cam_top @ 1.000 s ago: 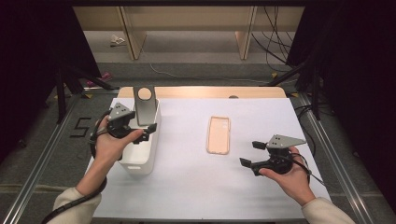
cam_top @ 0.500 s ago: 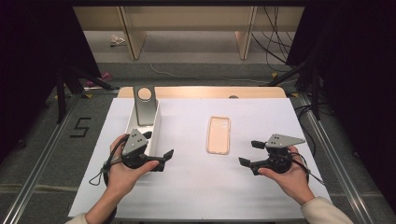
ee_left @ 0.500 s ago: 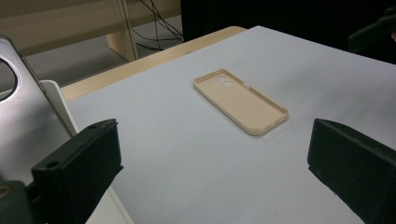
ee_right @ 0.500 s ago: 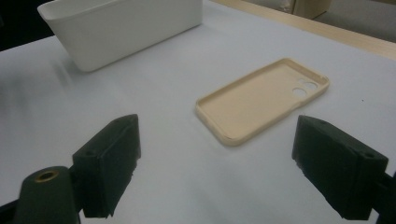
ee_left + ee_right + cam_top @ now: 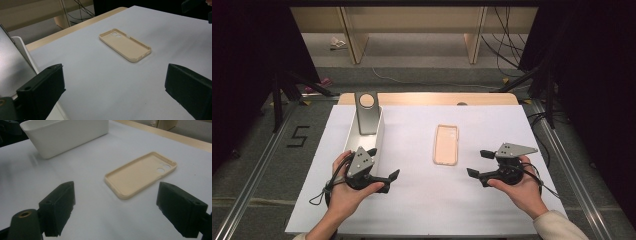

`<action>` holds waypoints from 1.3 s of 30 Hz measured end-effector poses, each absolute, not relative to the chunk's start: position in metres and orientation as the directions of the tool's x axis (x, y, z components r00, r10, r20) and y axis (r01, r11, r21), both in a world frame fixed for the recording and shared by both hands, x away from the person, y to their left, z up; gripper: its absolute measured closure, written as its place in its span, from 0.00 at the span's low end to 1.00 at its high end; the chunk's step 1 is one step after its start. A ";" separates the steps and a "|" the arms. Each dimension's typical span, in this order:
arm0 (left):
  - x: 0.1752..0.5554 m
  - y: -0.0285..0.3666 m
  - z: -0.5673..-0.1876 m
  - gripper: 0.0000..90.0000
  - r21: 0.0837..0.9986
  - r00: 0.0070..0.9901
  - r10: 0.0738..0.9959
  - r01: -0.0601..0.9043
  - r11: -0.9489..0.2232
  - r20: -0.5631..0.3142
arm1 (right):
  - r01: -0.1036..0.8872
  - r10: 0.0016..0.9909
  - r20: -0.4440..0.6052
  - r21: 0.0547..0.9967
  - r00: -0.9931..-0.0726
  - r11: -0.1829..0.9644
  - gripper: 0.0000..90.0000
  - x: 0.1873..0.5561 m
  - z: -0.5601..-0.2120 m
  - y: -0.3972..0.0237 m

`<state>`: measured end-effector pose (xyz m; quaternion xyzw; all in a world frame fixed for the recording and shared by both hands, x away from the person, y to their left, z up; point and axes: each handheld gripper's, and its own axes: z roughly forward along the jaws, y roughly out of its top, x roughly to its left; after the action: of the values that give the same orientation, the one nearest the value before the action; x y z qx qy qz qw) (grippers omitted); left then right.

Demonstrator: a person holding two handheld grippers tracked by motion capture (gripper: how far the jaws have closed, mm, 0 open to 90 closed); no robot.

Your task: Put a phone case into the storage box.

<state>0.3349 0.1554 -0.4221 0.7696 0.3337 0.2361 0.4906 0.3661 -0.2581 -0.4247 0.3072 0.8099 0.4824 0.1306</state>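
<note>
With both jaws spread wide and empty, our left gripper (image 5: 384,176) and right gripper (image 5: 479,163) flank the beige phone case (image 5: 446,144) lying flat mid-table (open side up), so we risk skidding its thin rim away.

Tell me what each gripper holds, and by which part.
Nothing. The left gripper and right gripper are both open and empty; the beige phone case lies untouched on the white table.
</note>
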 end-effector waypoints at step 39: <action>0.339 0.153 -0.430 0.04 0.908 0.669 0.743 0.306 -0.286 0.009 | 0.293 0.476 -0.136 0.633 -0.869 0.716 0.48 0.428 -0.435 -0.181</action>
<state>0.3388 0.1527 -0.4296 0.7704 0.3405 0.2227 0.4909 0.4280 -0.1810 -0.4350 0.2103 0.9147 0.3126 0.1463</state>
